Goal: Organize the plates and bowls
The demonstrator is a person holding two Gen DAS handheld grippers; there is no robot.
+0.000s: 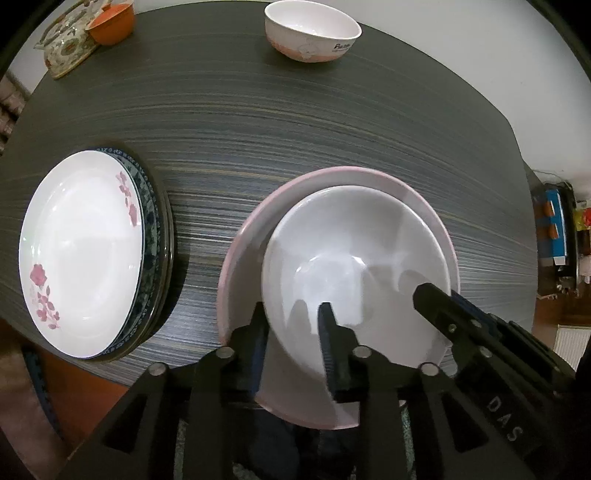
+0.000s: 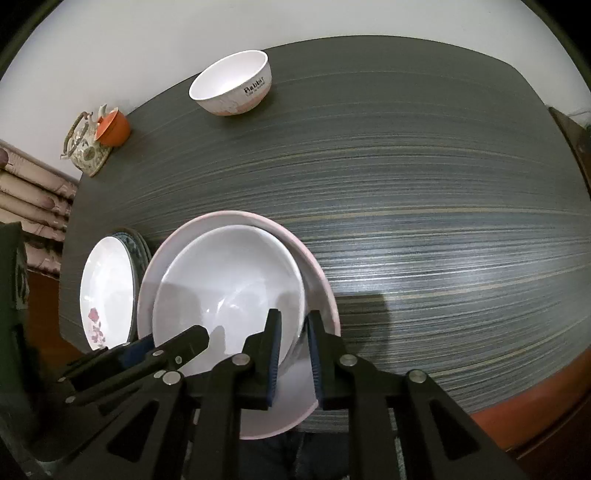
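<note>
Left gripper (image 1: 291,314) sits closest, pointing steeply down, jaws straddling the near-left rim of the white bowl (image 1: 351,229): one finger outside the wall, one inside, a clear gap either side, so it's parted and not gripping. Right gripper (image 2: 293,317) straddles the same bowl's opposite rim, jaws narrow and closed on the wall as far as the right wrist view shows. Dark grey striped table (image 1: 295,129) carries everything; its near edge is hidden behind the gripper bodies. Pink-rimmed dish (image 1: 251,229) is the biggest piece of crockery, at the near edge of the table, front portion cut off by the fingers. White bowl is nested inside it, off-centre toward the right, plain glossy white, no pattern, gripper shadows across its floor. Whether its base rests fully on the dish can't be made out. Plate stack just left of the dish, apart from it: white plate with pink flowers (image 1: 81,251) on top, blue-patterned plate (image 1: 149,221) under it showing only as a crescent of rim; darker rims below that, count unclear. Small bowl (image 1: 312,33) stands alone at the far edge, white with a pinkish lower band and dark lettering, well apart from the rest. Floral teapot (image 1: 62,48) at the far left corner, partly cropped, with an orange cup (image 1: 110,26) touching it.
</note>
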